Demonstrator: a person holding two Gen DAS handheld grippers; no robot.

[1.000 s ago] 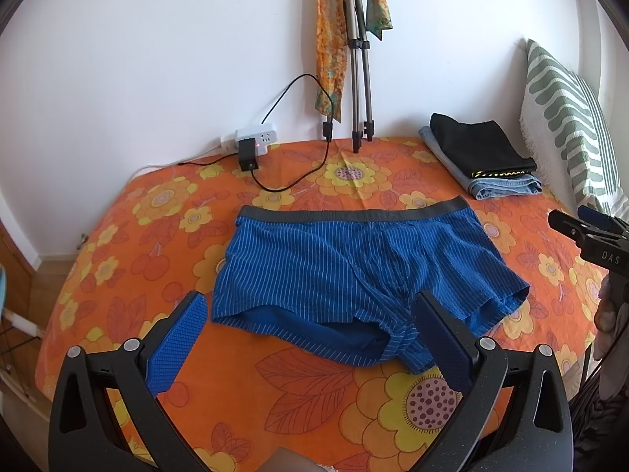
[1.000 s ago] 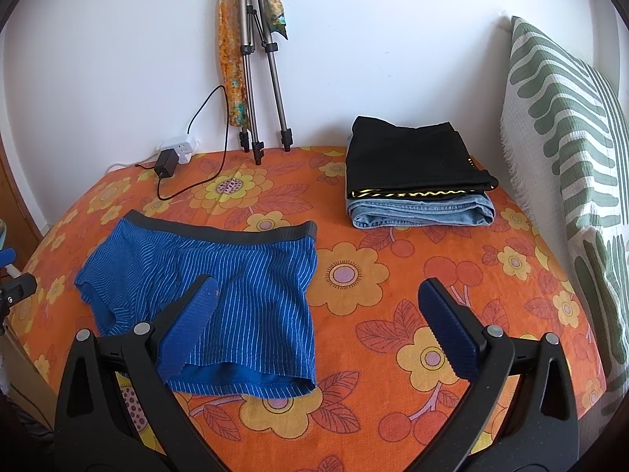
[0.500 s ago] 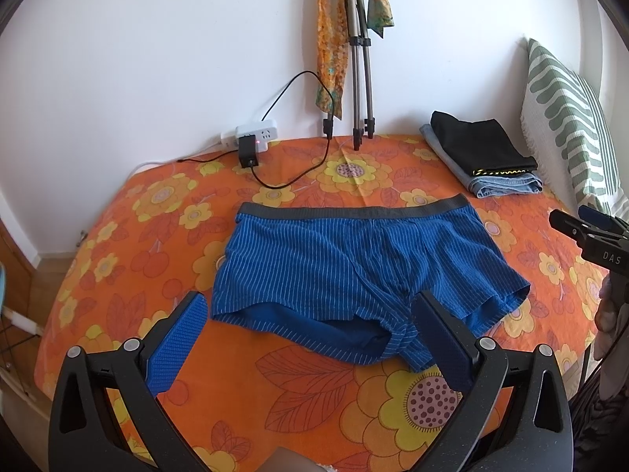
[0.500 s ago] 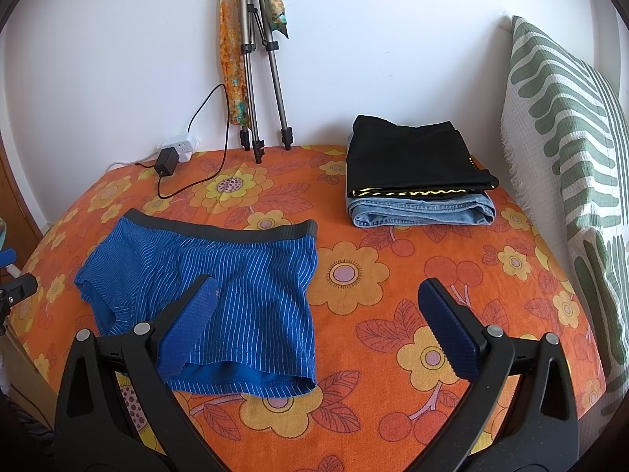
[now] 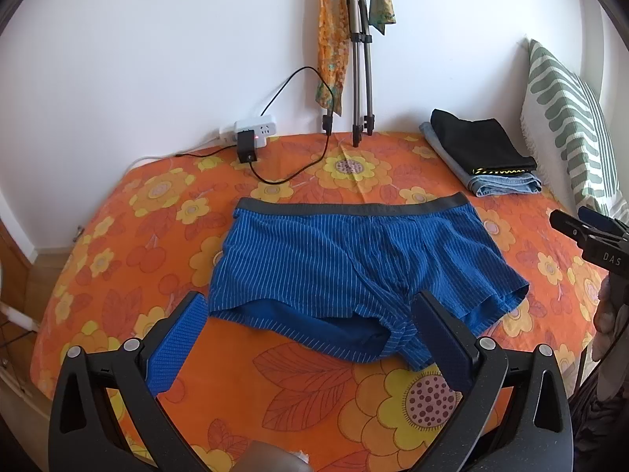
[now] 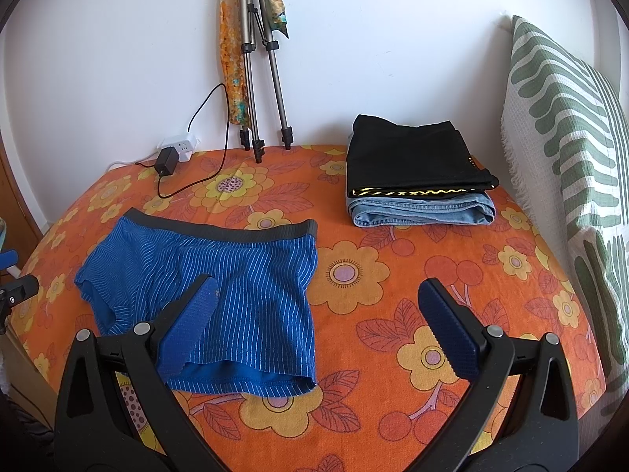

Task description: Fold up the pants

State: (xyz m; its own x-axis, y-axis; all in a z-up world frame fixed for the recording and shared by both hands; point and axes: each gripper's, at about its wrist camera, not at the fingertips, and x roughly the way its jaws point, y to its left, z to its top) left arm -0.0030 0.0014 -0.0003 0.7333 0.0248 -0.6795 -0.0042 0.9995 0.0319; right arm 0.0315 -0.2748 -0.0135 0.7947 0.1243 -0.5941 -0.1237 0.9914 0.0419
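Note:
Blue pin-striped shorts (image 5: 354,263) with a grey waistband lie flat and unfolded on the orange flowered bed cover (image 5: 157,204), waistband toward the wall. They also show in the right wrist view (image 6: 220,287). My left gripper (image 5: 310,338) is open and empty, held over the shorts' near hem. My right gripper (image 6: 318,330) is open and empty, its left finger over the shorts' right leg, its right finger over bare cover. The right gripper's tip also shows at the right edge of the left wrist view (image 5: 589,236).
A folded stack of black shorts on jeans (image 6: 416,181) lies at the back right. A green-patterned pillow (image 6: 570,181) leans on the right. A tripod (image 6: 259,78), a power strip (image 6: 179,144) and a black charger cable (image 6: 196,181) stand by the wall.
Both grippers have barely moved; the views have shifted very slightly. The shorts lie as before.

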